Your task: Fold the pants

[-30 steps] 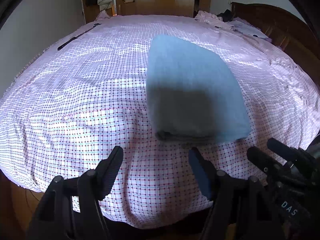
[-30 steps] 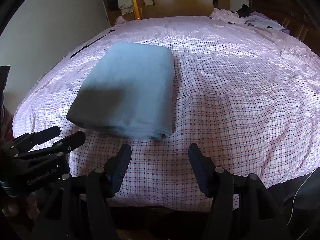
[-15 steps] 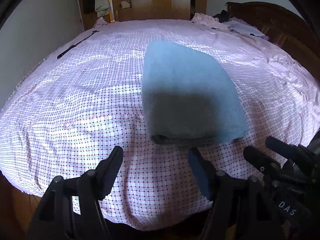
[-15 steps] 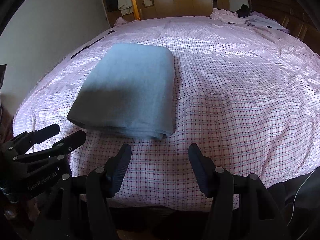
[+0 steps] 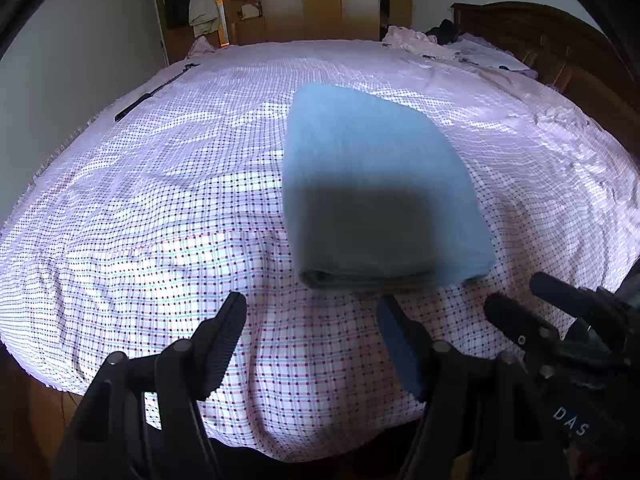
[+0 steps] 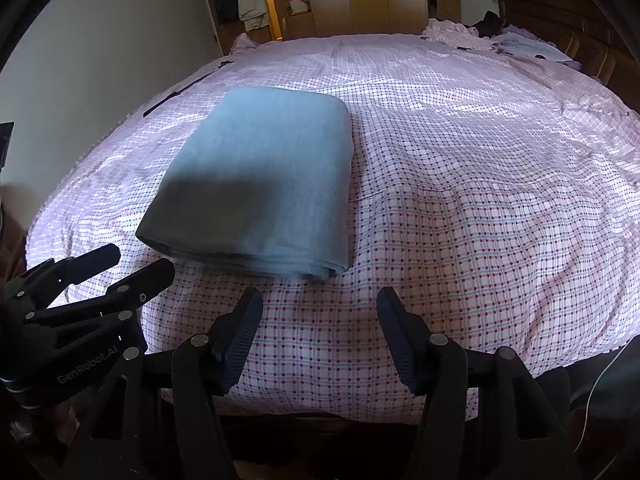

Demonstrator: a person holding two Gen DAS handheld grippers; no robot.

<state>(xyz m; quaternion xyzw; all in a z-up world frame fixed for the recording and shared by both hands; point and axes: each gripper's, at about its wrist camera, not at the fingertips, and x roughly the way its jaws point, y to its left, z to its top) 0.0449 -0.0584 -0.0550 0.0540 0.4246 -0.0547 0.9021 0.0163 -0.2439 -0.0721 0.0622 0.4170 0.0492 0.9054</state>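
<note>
Going left to right: the wall and the bed's left edge can be seen first, with a thin dark stick-like thing (image 5: 154,94) lying near that edge, too small to be identified. The checked pink bedsheet (image 5: 160,220) is spread across the whole bed and is a bit rumpled.

The left gripper (image 5: 310,312) is held low over the near edge of the bed with its jaws spread wide and nothing between them. The pants (image 5: 372,184) are found just past it, slightly right of centre in the left wrist view: a neat blue rectangle, folded into several layers, lying flat on the sheet with a shadow across the near half. The right gripper (image 6: 318,306) is also spread apart and empty, clear of the fabric, with the pants (image 6: 268,176) seen ahead and to its left.

Further right, a heap of clothes (image 5: 460,46) is piled by the dark wooden headboard (image 5: 560,44).

The folding looks pretty much finished, judged from how things lie. What could still go wrong: the near folded edge could be snagged by a fingertip if either gripper is swung low, and the top layer would be dragged open. The soft, wrinkled sheet could also let the stack slump if it's nudged.
</note>
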